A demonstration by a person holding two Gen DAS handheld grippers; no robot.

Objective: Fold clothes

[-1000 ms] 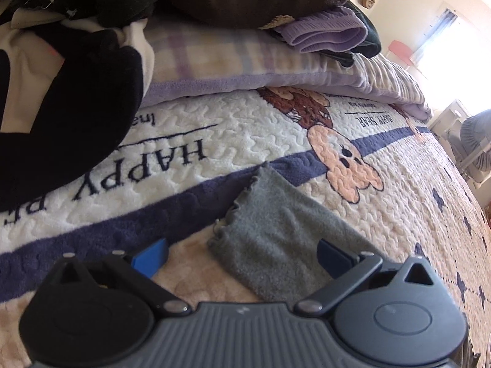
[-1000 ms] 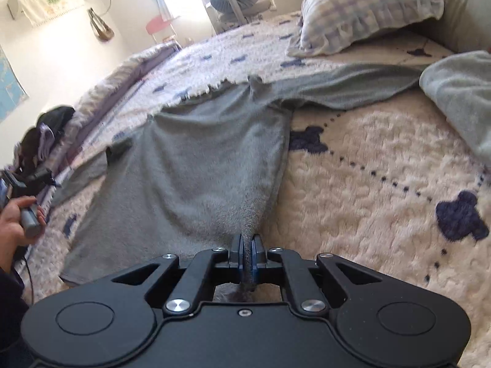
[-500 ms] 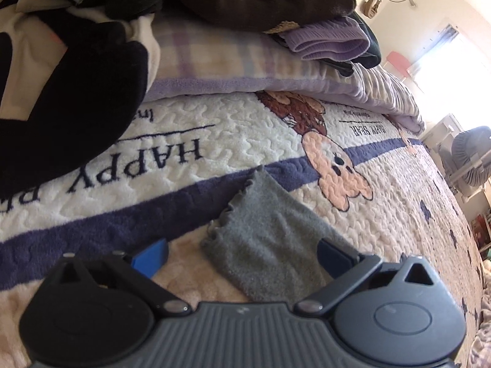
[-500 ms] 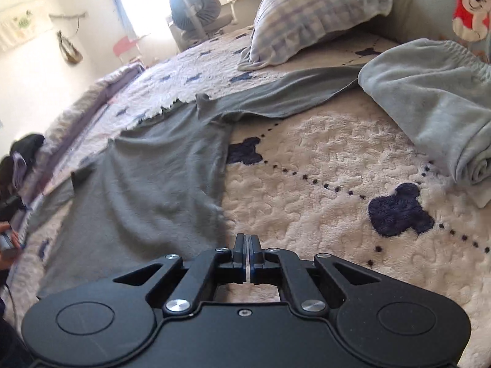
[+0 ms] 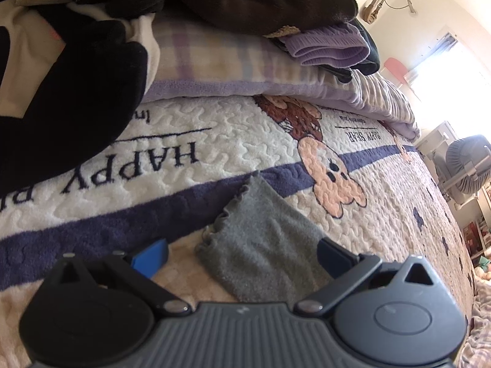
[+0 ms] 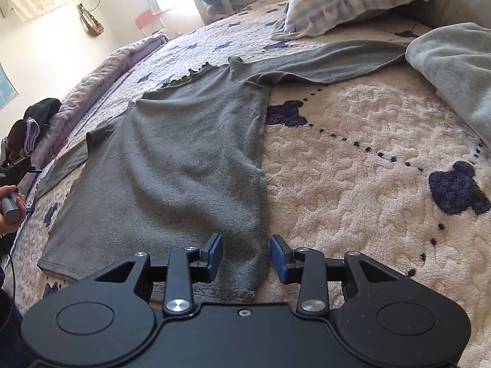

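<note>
- Opening now after a tight pinch a moment earlier: right gripper [image 6: 246,257], jaws parting with the hem corner of the grey top [image 6: 184,165] lying slack between them, pads not pressing on the cloth.
- Shifted little otherwise: top spread flat across the bed [image 6: 353,159], one sleeve [image 6: 331,61] stretched toward the plaid pillow [image 6: 353,0], ruffled collar at the far end.
- Left gripper [image 5: 242,256] spread wide, hovering over the ruffled cuff [image 5: 260,245] of the other sleeve, gripping nothing; cuff resting on the bedspread's navy stripe [image 5: 92,233].
- Left hand [image 6: 10,205] seen at the frame edge of the right view, clasping its handle.
- Judged step: laying out finished, first fold not yet started.
- Risk: hem corner snagging on a blue pad during withdrawal, dragging the flattened body into wrinkles.
- Risk: fuzzy bedspread clinging to the knit, so a sleeve pulled across bunches instead of sliding.
- Risk: far sleeve tip lying close beside the pale grey garment [image 6: 454,70], easily caught up with it in one grab.
- Risk: left fingers closing on bedspread pile along with the thin cuff.
</note>
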